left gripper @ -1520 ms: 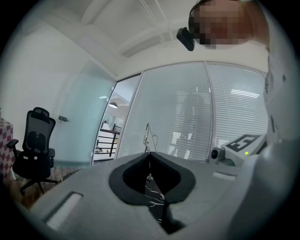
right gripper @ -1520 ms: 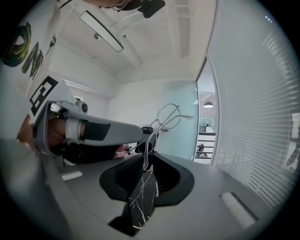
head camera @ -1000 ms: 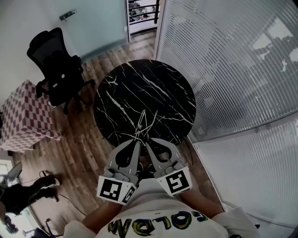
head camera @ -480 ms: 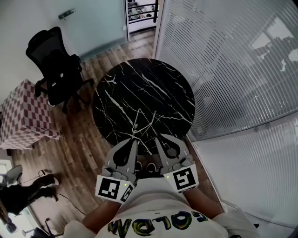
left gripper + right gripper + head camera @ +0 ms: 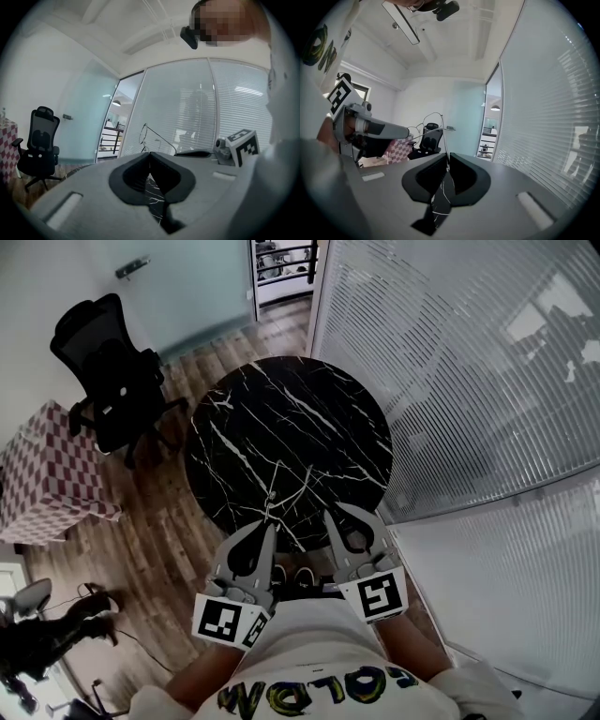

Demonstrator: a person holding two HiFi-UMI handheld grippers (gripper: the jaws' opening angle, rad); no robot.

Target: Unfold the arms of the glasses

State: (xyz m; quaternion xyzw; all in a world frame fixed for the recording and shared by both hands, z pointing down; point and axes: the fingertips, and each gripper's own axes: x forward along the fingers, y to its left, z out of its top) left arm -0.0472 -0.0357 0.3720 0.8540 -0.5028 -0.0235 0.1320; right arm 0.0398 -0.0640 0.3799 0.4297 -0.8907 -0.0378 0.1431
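Right hand-held gripper swung right, loosening on glasses arm | left grips frame

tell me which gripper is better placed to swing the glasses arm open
Right. The right gripper pinches the glasses arm between its jaws, which have just been opening, so it can likely pull it outward; the left gripper is shut on the glasses, steadying them.

We could barely make out the thin glasses over the table; left of it, a checked box was cut off.
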